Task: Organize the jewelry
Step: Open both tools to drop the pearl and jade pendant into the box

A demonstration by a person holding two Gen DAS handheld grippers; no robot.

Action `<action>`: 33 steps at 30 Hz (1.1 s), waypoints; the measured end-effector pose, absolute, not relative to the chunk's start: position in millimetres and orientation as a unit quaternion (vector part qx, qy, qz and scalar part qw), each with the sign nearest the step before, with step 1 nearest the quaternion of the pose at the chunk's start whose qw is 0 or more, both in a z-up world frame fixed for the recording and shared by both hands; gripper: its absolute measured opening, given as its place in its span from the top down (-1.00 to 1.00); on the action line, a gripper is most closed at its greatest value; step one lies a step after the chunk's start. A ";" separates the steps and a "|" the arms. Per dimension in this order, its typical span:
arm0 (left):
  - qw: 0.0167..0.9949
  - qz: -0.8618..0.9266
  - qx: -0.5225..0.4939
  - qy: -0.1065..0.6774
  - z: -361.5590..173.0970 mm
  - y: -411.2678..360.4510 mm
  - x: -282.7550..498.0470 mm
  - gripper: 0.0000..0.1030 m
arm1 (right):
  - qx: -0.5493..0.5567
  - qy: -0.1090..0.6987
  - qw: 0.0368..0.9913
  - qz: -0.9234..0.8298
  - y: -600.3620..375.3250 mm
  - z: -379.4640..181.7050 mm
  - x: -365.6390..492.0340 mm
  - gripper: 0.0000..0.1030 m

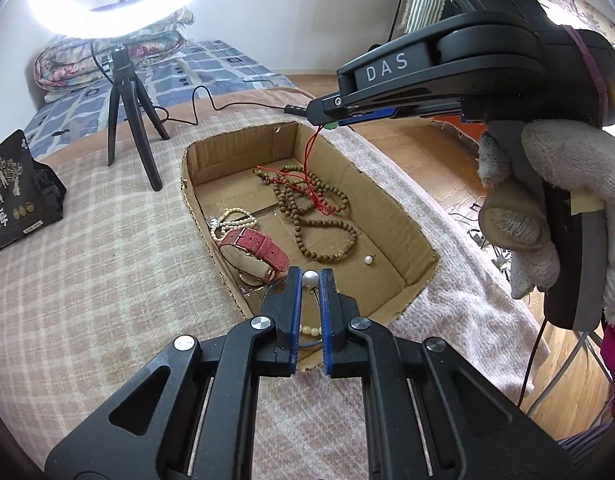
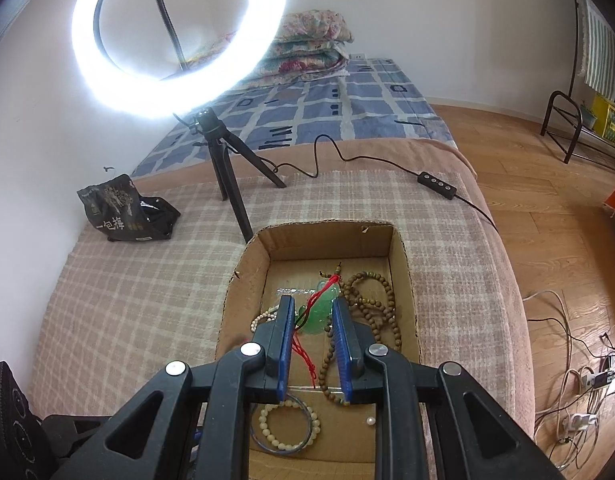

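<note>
A shallow cardboard box (image 1: pixel 411 236) lies on a checked blanket and holds jewelry. My left gripper (image 1: pixel 310 280) is shut on a white pearl (image 1: pixel 310 279) above the box's near end. My right gripper (image 2: pixel 313 310) is shut on a green jade pendant (image 2: pixel 322 309); its red cord (image 1: pixel 309 164) hangs down into the box. In the left wrist view the right gripper (image 1: pixel 327 120) is above the box's far end. Inside lie wooden bead strands (image 1: pixel 319 216), a red-strapped watch (image 1: pixel 253 246), a pearl bracelet (image 1: pixel 233 222), a loose pearl (image 1: pixel 368 259) and a cream bead bracelet (image 2: pixel 287 426).
A ring light on a black tripod (image 2: pixel 227 168) stands behind the box, its cable and controller (image 2: pixel 437 185) on the blanket. A black snack bag (image 2: pixel 123 210) lies at the left by the wall. The bed edge drops to a wooden floor (image 2: pixel 555 240) on the right.
</note>
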State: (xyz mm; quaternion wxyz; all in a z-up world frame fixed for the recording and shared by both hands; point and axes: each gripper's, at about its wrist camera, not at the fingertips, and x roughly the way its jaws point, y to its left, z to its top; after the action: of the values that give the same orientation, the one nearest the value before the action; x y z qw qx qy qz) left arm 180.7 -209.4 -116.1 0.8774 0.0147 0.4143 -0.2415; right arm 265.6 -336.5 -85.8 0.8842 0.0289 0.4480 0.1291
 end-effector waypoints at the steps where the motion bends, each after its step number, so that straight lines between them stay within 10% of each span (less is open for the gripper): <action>1: 0.877 -0.240 0.014 0.416 -117.6 -209.5 182.7 0.87 | 0.028 0.449 0.884 0.129 -336.4 -87.8 267.7 0.65; 16: 0.882 -0.226 0.022 0.413 -123.1 -211.0 187.7 0.87 | 0.020 0.460 0.878 0.126 -331.6 -109.8 276.5 0.59; 20: 0.883 -0.218 0.025 0.415 -123.6 -209.5 189.2 0.75 | 0.015 0.457 0.881 0.126 -329.6 -107.5 274.5 0.40; 23: 0.887 -0.213 0.022 0.409 -121.9 -206.6 187.9 -0.03 | 0.001 0.453 0.884 0.117 -326.6 -105.9 272.6 -0.16; 33: 0.893 -0.205 0.022 0.399 -114.9 -200.9 179.6 -0.23 | -0.016 0.438 0.894 0.090 -323.6 -97.8 264.4 -0.82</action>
State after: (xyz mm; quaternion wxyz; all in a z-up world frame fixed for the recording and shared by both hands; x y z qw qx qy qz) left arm 179.6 -200.9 -114.9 0.8932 0.0215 0.3995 -0.2053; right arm 264.4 -323.6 -97.8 0.8941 -0.0164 0.4383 0.0905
